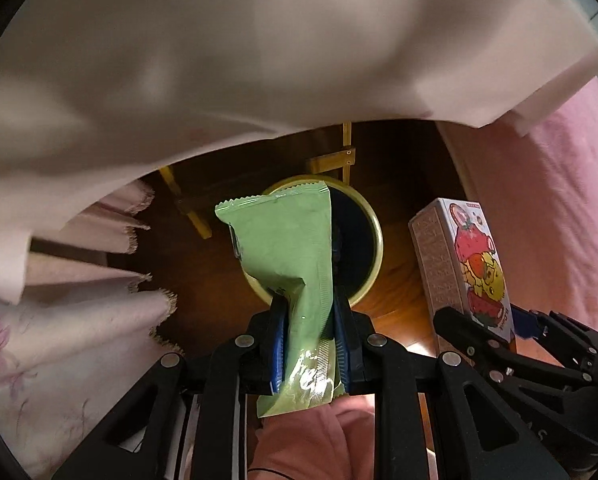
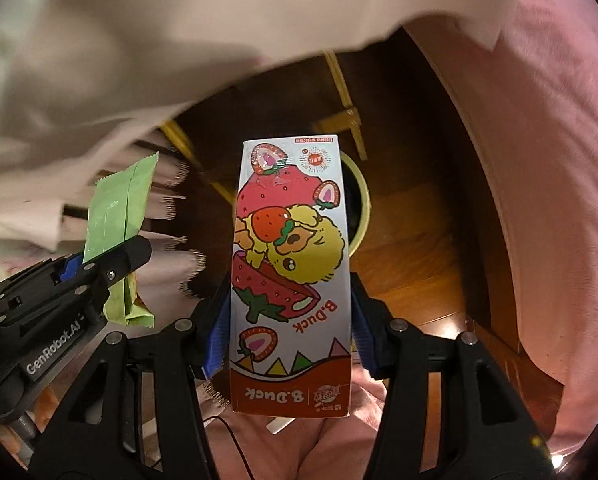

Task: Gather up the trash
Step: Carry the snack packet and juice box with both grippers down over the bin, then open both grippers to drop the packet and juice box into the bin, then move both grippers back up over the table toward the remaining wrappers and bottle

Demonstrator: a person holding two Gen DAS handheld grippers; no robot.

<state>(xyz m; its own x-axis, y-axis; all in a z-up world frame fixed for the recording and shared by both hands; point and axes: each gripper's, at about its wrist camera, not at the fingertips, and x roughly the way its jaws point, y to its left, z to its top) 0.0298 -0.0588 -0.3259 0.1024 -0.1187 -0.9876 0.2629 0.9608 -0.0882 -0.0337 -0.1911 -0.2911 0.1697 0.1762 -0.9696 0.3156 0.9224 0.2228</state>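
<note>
Two downward-looking views from handheld tongs, both above a dark wooden floor [image 1: 395, 300]. On the far left of the left wrist view, a pale tablecloth [image 1: 219, 60] with a frayed, scalloped hem hangs in folds and sweeps across the top of the frame, blurred. In the middle, the left gripper [image 1: 311, 320] is closed almost fully on a light green snack wrapper [image 1: 287, 248], its blue pads pinching the packet near its lower end, so that the crimped top edge sticks out ahead of the fingers. Directly below the wrapper stands a round trash bin [image 1: 373, 248] with a pale yellow-green rim and a dark inside; the wrapper covers most of its opening from this angle. Behind the bin are yellowish wooden furniture legs [image 1: 345, 160]. To the right of the bin, the right gripper [image 1: 483, 322] comes in from the lower right holding a tall carton [image 1: 471, 256] printed with strawberries and a yellow cartoon duck. Pink fabric [image 1: 559, 200] fills the right edge. In the right wrist view, the left gripper [image 2: 99, 260] and its green wrapper [image 2: 119, 208] sit at the left. In the centre, the right gripper [image 2: 291, 320] stands about half open with its blue pads pressed against both sides of the carton [image 2: 289, 248], which hides most of the bin; only a curve of its rim [image 2: 361, 200] shows just to the carton's right. Pink fabric [image 2: 539, 160] again lines the right side.
</note>
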